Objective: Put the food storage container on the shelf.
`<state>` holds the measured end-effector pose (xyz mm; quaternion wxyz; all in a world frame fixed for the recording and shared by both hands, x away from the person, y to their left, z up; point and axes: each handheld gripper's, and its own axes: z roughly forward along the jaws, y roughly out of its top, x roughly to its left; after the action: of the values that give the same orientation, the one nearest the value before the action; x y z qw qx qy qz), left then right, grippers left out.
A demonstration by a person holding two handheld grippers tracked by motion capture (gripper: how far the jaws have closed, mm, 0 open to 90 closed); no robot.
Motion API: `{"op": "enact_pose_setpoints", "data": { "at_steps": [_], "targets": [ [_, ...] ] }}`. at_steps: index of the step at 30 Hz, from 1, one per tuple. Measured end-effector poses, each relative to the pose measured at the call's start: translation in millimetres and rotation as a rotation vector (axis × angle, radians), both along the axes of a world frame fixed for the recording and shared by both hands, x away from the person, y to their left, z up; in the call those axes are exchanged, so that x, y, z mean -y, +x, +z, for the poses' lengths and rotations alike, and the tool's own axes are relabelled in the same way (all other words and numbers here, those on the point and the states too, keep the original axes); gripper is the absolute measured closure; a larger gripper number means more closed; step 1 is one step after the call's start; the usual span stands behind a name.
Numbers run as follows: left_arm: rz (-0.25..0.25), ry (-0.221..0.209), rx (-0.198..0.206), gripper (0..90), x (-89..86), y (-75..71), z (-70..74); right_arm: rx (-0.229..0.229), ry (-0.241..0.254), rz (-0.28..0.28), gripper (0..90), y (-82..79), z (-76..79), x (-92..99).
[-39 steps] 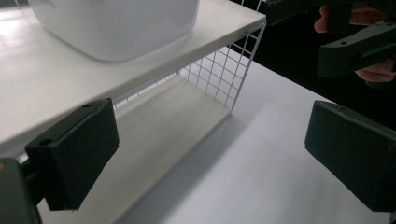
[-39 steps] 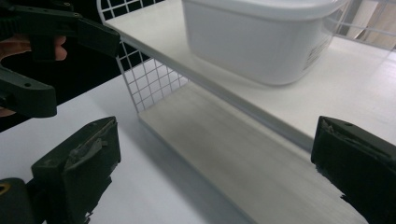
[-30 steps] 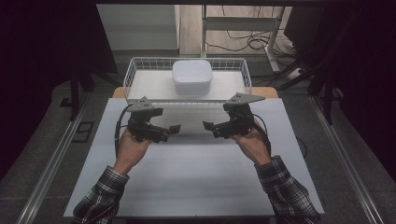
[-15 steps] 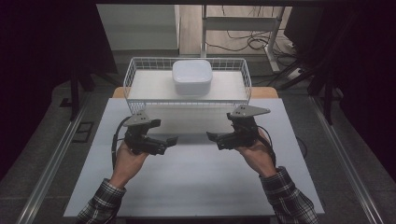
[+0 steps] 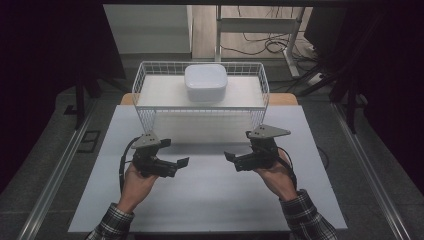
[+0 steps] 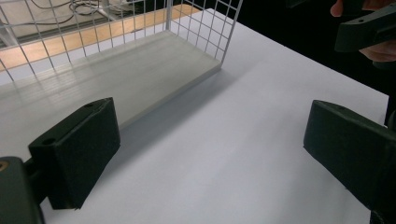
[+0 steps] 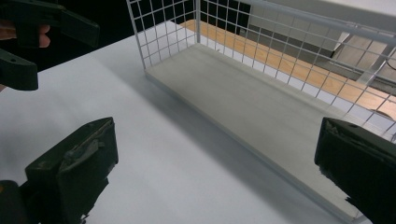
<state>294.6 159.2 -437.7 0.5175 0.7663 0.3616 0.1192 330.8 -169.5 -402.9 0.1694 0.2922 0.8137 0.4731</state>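
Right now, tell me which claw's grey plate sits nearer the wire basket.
The right claw: in the high view its grey three-cornered plate lies just off the wire basket. The left claw has its plate lower down, farther away.

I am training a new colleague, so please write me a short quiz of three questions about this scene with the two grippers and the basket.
1. True or false: the left gripper is shut on an object.
2. What sits on top of the wire basket?
3. The right gripper is: A) inside the basket, B) above the white table, in front of the basket.

Key: 1 false, both are open and empty. 2 a white container. 3 B.
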Motion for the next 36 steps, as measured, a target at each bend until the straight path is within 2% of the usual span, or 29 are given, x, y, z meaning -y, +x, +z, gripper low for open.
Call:
{"op": "enact_pose_setpoints", "data": {
  "at_steps": [3, 7, 18, 36],
  "targets": [
    [-0.001, -0.003, -0.007, 3.7, 1.4, -1.6, -5.4, -0.001, -0.001, 0.000, 0.0, -1.8, -4.1, 0.4],
    [-0.002, 0.015, -0.010, 3.8, 4.0, -3.2, -10.2, 0.000, -0.004, -0.002, 0.0, -4.6, -8.9, 1.3],
    [-0.007, 0.004, -0.028, 3.7, 3.4, -9.6, -20.9, -0.009, -0.025, -0.008, 0.0, -11.3, -23.3, 4.9],
    [0.011, 0.011, -0.049, 3.8, -5.3, -29.7, -36.4, 0.003, -0.039, -0.006, 0.0, -30.3, -30.1, 13.1]
  ]
}}
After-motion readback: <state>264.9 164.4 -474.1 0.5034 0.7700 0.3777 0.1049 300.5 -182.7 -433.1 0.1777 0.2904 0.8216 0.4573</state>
